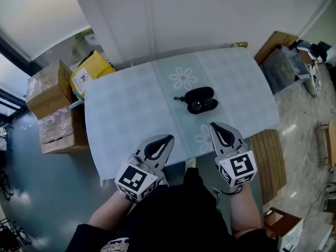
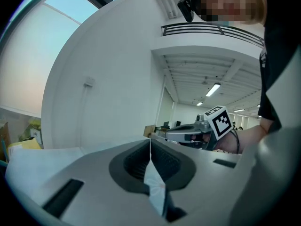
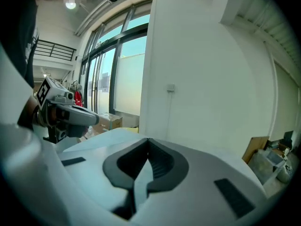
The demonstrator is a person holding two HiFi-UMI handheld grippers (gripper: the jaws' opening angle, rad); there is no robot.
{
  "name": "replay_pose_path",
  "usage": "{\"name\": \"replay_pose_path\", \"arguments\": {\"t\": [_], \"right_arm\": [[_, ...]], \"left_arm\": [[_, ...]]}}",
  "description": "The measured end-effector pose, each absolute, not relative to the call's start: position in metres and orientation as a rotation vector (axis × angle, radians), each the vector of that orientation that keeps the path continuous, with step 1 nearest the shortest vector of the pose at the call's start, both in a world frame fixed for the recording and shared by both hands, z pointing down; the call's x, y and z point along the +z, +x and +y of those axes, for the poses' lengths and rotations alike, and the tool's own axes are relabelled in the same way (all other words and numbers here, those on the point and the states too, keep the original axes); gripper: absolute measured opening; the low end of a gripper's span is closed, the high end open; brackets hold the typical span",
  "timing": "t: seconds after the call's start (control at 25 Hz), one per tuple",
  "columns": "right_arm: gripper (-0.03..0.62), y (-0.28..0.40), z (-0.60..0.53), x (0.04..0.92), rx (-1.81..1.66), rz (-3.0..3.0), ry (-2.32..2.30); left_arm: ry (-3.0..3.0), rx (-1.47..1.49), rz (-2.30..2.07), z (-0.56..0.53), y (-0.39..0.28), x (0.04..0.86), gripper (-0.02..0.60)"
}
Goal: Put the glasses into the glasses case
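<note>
A black glasses case lies near the middle of the table, with dark glasses resting against its near side. My left gripper hovers over the table's front edge, left of the case, jaws shut and empty. My right gripper hangs at the front edge just below the glasses, also shut with nothing in it. In the left gripper view the left gripper's tips meet, and the right gripper shows beyond. In the right gripper view its tips touch too.
The table wears a pale cloth with flower prints. Cardboard boxes and a yellow box stand to the left. A wooden bench sits at the right, with clutter beyond. A white wall runs behind.
</note>
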State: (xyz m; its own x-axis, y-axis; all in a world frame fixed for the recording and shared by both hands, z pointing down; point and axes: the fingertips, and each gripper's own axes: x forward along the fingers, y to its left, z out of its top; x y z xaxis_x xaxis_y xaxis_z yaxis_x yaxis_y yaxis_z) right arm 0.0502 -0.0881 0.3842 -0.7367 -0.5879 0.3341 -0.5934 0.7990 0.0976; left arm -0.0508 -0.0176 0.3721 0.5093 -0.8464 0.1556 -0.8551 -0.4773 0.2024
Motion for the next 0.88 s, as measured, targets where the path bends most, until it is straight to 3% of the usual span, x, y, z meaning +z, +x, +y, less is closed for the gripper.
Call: {"name": "replay_pose_path", "arguments": {"t": [0.88], "right_arm": [[0.021,0.041,0.015,0.393,0.132,-2.650,0.964]], "left_arm": [[2.572,0.078,-1.288,0.031,-0.035,0.380,0.029]]}}
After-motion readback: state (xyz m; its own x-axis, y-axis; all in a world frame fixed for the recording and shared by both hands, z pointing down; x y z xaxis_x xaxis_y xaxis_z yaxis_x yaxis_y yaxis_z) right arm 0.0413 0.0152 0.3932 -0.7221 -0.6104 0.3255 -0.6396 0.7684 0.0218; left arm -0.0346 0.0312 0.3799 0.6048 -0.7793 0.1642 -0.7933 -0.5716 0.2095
